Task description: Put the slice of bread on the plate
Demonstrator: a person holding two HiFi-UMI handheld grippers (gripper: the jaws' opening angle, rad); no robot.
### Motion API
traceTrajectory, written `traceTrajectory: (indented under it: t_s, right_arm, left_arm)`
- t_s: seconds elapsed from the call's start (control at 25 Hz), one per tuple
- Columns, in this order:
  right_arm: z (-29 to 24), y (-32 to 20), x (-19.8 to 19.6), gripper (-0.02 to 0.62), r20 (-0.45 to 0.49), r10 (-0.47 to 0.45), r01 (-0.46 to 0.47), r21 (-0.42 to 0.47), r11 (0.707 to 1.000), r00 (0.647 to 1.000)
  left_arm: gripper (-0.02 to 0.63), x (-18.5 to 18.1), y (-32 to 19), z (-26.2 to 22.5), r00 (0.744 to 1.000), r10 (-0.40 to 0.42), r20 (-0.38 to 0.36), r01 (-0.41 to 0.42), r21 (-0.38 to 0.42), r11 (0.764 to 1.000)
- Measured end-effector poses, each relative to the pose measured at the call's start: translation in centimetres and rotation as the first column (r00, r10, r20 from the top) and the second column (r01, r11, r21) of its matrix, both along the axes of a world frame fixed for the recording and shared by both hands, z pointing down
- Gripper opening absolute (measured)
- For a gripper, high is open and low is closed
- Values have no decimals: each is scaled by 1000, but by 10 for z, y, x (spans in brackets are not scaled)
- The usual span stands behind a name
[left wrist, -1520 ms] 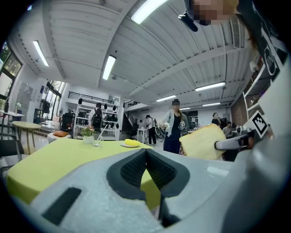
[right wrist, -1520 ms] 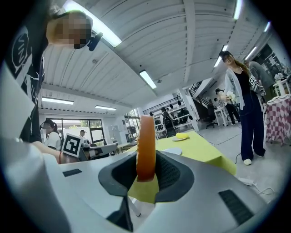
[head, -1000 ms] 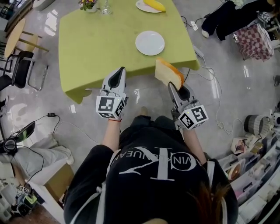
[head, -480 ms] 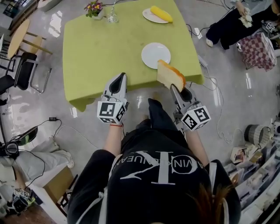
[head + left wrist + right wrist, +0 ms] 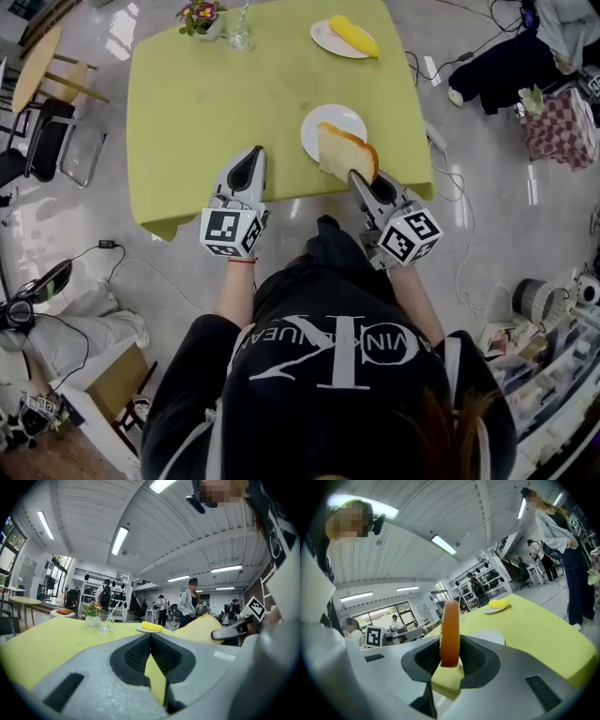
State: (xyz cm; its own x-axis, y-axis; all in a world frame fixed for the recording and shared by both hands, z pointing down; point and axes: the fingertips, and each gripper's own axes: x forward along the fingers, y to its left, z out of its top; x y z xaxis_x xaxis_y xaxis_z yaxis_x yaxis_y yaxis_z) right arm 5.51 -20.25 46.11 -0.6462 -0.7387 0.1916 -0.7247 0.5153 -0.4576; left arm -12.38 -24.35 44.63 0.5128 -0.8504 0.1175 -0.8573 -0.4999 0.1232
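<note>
Your right tool [image 5: 360,180] is clamped on the bread [image 5: 345,150]. Its pads press both faces of the slice at its lower edge, so the slice stands on edge between them. In the head view the bread overlaps the near rim of the plate [image 5: 326,116]; whether it touches the plate cannot be told. Your left tool [image 5: 250,157] has its jaws together with nothing between them. It sits over the surface [image 5: 206,103], left of the plate and apart from it. Toward the far edge a second plate [image 5: 325,38] carries a yellow food [image 5: 354,35]. Near the far left corner stand a glass [image 5: 242,37] and a pot [image 5: 200,19] holding flowers.
</note>
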Motion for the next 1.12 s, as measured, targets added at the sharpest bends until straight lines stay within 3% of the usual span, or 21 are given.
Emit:
traceTrajectory:
  t_s: [0.36, 0.68, 0.92, 1.12]
  right_arm:
    - [17, -46, -8, 100, 110, -71, 88, -154, 984, 991]
    - [25, -77, -14, 101, 323, -36, 147, -325, 934, 946]
    - [41, -89, -9, 101, 296, -17, 140, -398, 907, 955]
    - [59, -90, -6, 144, 125, -77, 123, -428, 895, 989]
  left_arm:
    - [11, 0, -34, 7, 998, -55, -5, 55, -32, 998]
    - [11, 0, -58, 14, 997, -78, -2, 78, -59, 995]
    - [11, 7, -68, 19, 997, -72, -3, 72, -80, 994]
    - [11, 13, -74, 20, 998, -68, -6, 67, -83, 994]
